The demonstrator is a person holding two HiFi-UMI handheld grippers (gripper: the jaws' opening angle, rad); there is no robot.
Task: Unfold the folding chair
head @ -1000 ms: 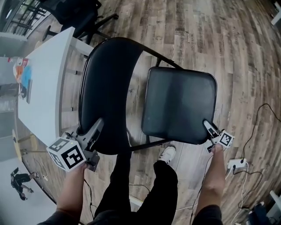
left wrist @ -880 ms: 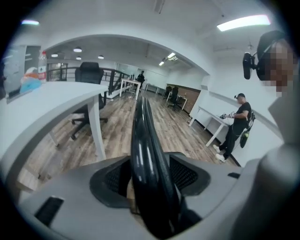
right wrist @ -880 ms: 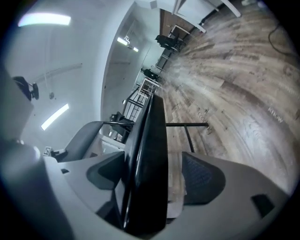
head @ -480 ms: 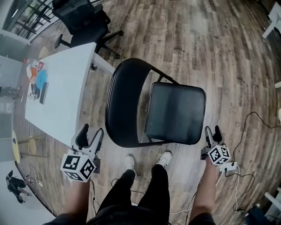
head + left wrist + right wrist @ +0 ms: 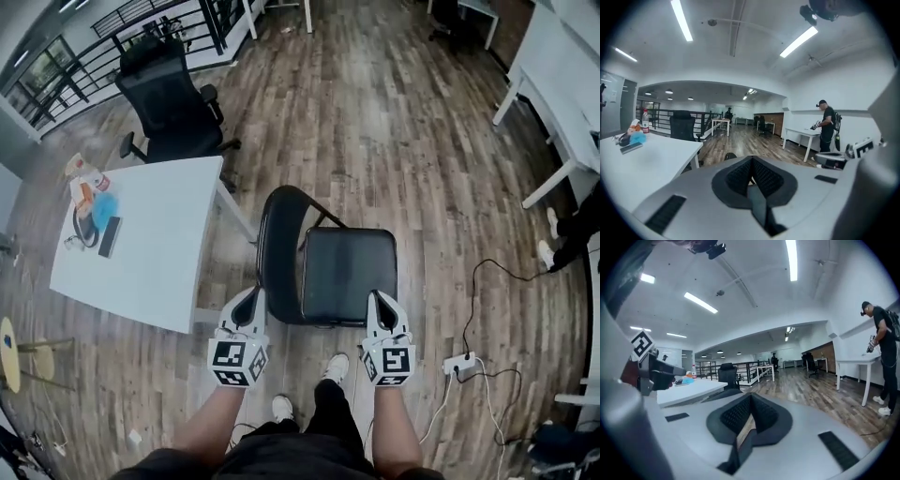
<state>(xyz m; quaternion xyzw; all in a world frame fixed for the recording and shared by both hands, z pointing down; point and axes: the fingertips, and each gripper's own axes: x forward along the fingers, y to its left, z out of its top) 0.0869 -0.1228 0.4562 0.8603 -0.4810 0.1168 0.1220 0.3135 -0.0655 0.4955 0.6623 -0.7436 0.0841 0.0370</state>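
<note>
The folding chair (image 5: 347,272) stands open on the wood floor (image 5: 394,122) at the centre of the head view, with its seat level and its backrest (image 5: 278,251) toward 9 o'clock. It looks fully unfolded, so finishing well likely means keeping both tools off the frame and checking that the legs sit flat. The left gripper (image 5: 251,298), at the chair's 7 o'clock, and the right gripper (image 5: 381,302), at 5 o'clock, are both closed tight on nothing. A white table (image 5: 141,244) lies at 9 o'clock and a power strip (image 5: 459,364) at 4 o'clock, so its cable is worth minding underfoot.
</note>
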